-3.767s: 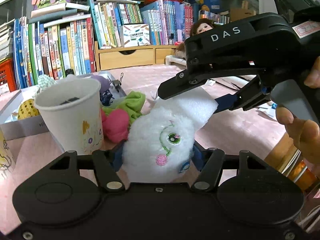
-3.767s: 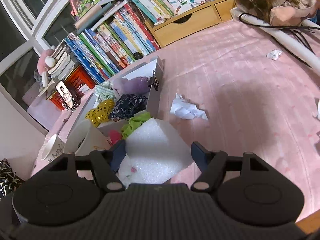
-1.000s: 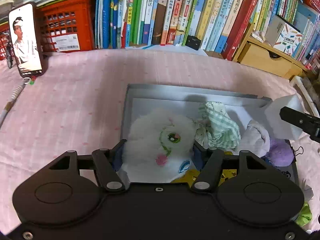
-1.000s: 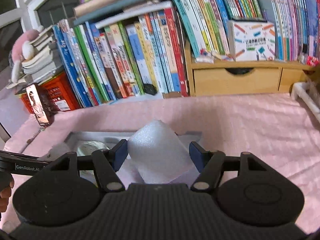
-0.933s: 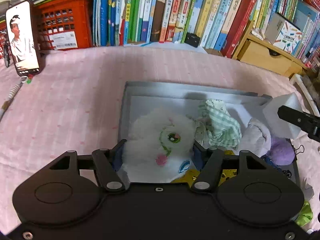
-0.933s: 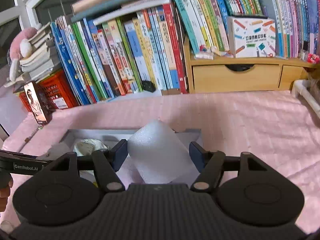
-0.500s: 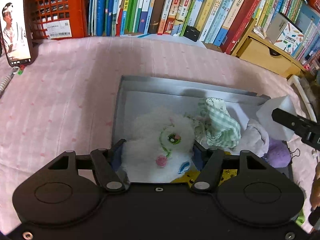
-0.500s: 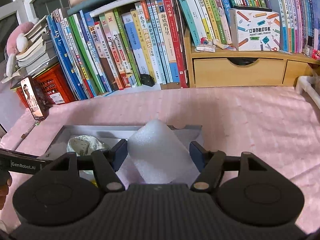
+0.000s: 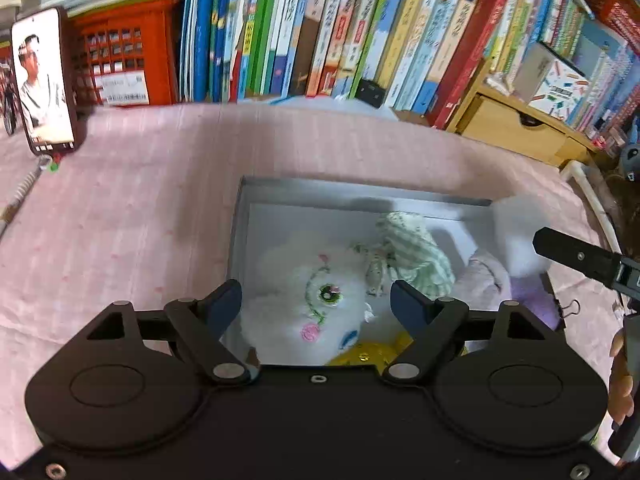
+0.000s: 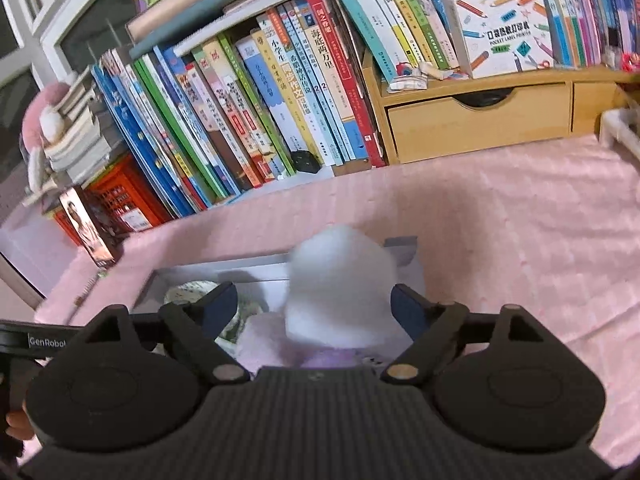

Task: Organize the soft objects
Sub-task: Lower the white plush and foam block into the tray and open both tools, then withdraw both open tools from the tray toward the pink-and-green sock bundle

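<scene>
- The left tool [image 9: 316, 300] stands spread over the grey box [image 9: 360, 190]; its jaws have just been opening, with the white plush toy [image 9: 308, 300] lying loose between them inside the box.
- The right tool [image 10: 314, 306] has likewise just been opening, its blue pads clear of the white foam piece [image 10: 340, 292], which sits at the box's right end.
- Both pieces look light and squashy; a mid-body pinch should suit either.
- Beyond, a green checked cloth [image 9: 412, 248] lies in the box on the pink desk [image 9: 120, 220].
</scene>
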A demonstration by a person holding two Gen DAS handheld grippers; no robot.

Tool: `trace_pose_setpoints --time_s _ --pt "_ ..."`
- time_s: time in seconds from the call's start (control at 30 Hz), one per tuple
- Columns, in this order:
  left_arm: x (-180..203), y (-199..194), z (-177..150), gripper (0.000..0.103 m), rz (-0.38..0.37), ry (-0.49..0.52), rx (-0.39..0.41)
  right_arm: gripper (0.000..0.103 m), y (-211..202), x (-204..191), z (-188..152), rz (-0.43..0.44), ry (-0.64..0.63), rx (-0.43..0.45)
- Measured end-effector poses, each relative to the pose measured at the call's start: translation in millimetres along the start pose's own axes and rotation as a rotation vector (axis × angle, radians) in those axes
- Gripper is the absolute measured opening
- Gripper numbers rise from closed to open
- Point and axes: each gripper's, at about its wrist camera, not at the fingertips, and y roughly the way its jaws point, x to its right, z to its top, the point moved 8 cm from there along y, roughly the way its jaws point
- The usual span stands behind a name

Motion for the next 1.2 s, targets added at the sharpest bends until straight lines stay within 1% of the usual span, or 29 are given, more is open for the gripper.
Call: trace_pose_setpoints --time_s 0.1,0.23,0.47,0.6,0.8,1.2 --pt "5.5 -12.2 -0.7 0.080 0.005 0.016 0.024 0.092 -8.0 -2.0 0.8 0.014 0.008 0.011" --pt "16.9 -30.2 -4.8 0.081 -0.006 0.046 0.050 0.092 -21.8 -5.6 1.7 0.027 0.004 0.026" --pt "42.4 -64.9 -17.9 0.081 -0.022 0.110 0.110 0.093 -51.3 -14.8 -0.4 0.051 -0.031 0.058" --pt "57.5 -84.3 -30.1 0.084 -0.035 0.153 0.146 0.093 -71.4 -20.6 -5.8 0.065 -0.068 0.079" --pt "81.8 -113.2 -53.7 0.084 -0.066 0.210 0.192 0.094 -104.8 -25.9 -17.3 0.083 -0.112 0.108" --pt "124.5 -158.3 -104.6 0.084 -0.141 0.305 0.251 0.096 -159.7 -27.5 -36.5 0.081 -0.125 0.137"
